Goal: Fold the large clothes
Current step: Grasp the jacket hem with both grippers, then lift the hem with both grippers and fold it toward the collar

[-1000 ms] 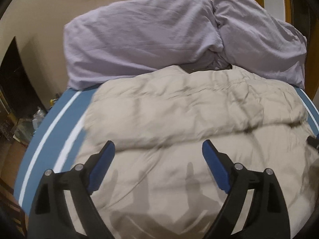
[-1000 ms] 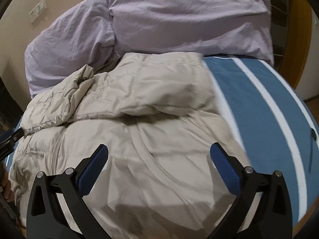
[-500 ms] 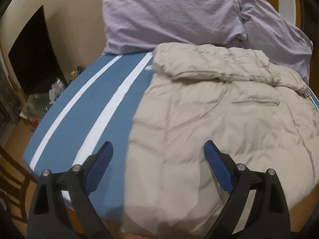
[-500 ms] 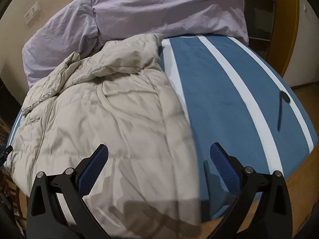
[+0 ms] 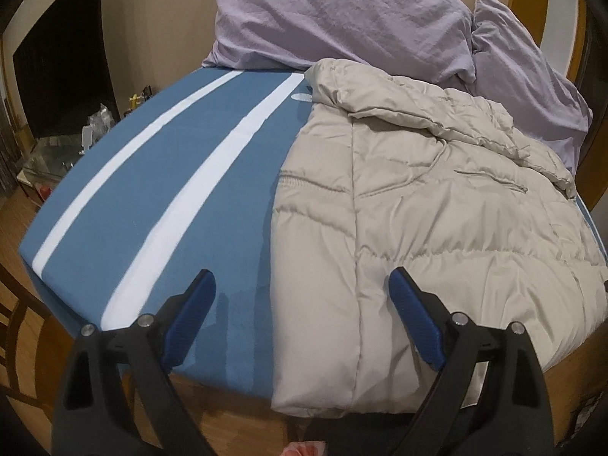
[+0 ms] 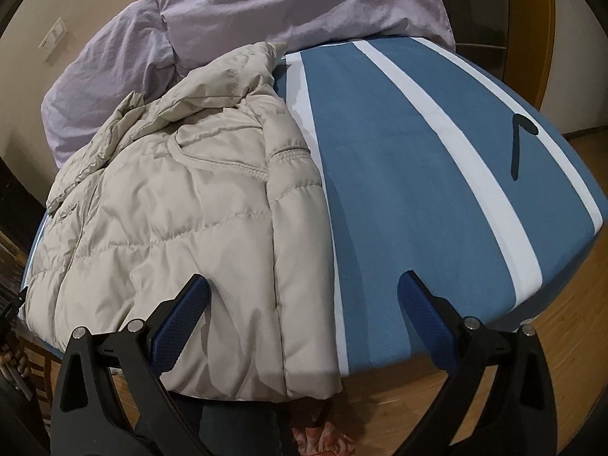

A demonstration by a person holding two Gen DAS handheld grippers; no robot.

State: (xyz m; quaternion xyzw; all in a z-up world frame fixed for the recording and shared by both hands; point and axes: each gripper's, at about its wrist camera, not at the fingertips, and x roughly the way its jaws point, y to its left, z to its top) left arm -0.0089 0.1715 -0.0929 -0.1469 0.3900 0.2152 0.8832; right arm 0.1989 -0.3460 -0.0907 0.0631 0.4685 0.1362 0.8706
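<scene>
**A:** On the bed (image 5: 182, 174), where did the jacket (image 5: 437, 228) sit relative to the claws?

**B:** Beige puffer jacket, flat on the blue mattress with 2 white stripes visible each side, hem hanging over the near edge. Long axis ran from that edge up to the purple pillows (image 5: 342, 15), collar end at the pillows.

**A:** Claw states?

**B:** Left gripper (image 5: 300, 319) spread wide, nothing between the pads, hovering off the near edge. It straddled the jacket's left border: 1 pad over bare mattress, 1 over fabric. Right gripper (image 6: 304, 315) also spread and empty, straddling the jacket's (image 6: 182, 235) right border the same way.

**A:** So which hand goes first?

**B:** My read: neither is clearly nearer, each sat at its own hem corner. Jacket lay ahead of and between them, so a lengthwise fold, hem toward collar, looks like the natural next move.

**A:** Any labels?

**B:** Small oval tag on the mattress by the collar, unreadable. Dark check-shaped mark (image 6: 520, 140) on the mattress' right side, no text.
</scene>
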